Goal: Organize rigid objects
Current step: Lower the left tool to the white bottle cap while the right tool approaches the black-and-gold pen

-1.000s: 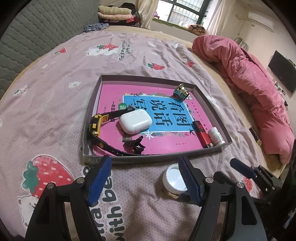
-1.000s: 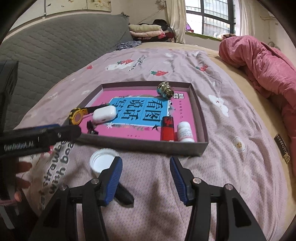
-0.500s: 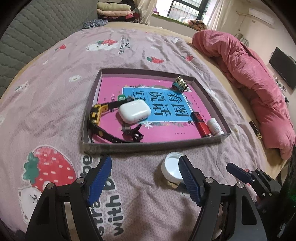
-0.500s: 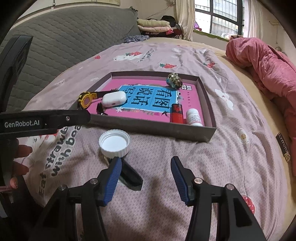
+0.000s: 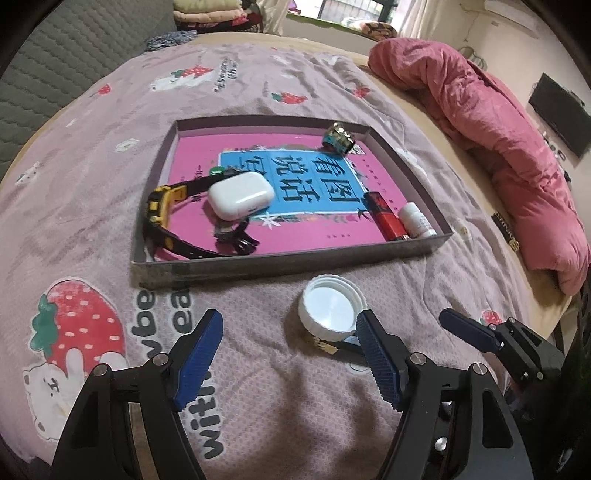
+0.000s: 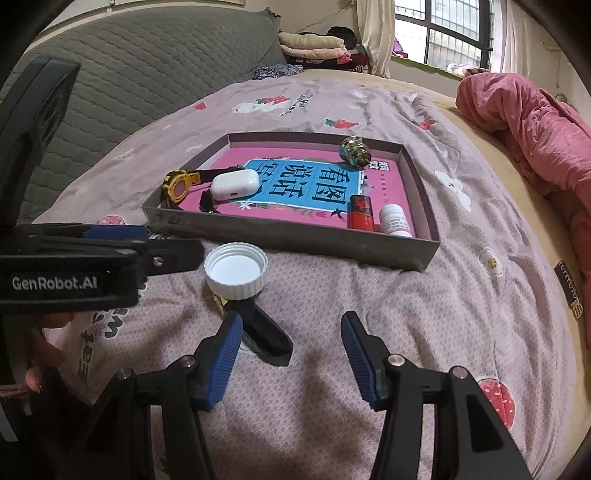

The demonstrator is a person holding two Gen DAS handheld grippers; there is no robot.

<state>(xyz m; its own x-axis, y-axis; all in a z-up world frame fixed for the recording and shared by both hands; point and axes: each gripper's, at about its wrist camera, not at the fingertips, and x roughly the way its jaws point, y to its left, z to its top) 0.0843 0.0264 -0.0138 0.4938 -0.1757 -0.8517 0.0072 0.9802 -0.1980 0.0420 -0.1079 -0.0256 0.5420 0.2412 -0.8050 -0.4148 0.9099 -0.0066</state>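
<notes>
White cap [image 5: 331,307], strawberry-print sheet [image 5: 258,81]

Left black plastic two-finger gripper [image 5: 290,354]: ribbed blue pads [image 5: 199,354], silver screws at finger pivots. Right black plastic two-finger gripper [image 6: 291,354]: same build. White "GenRobot.AI" lettering on left body. Fingertips [image 6: 35,380] at edge, possibly pink cuff.

bed: mauve strawberry-print sheet [image 5: 258,85]
headboard: grey quilted [image 6: 147,74]
far edge: pink duvet [image 5: 498,147], folded clothes [image 6: 314,40]
window: barred [image 6: 450,29], daylight
wall: dark screen [image 5: 561,114]
</notes>
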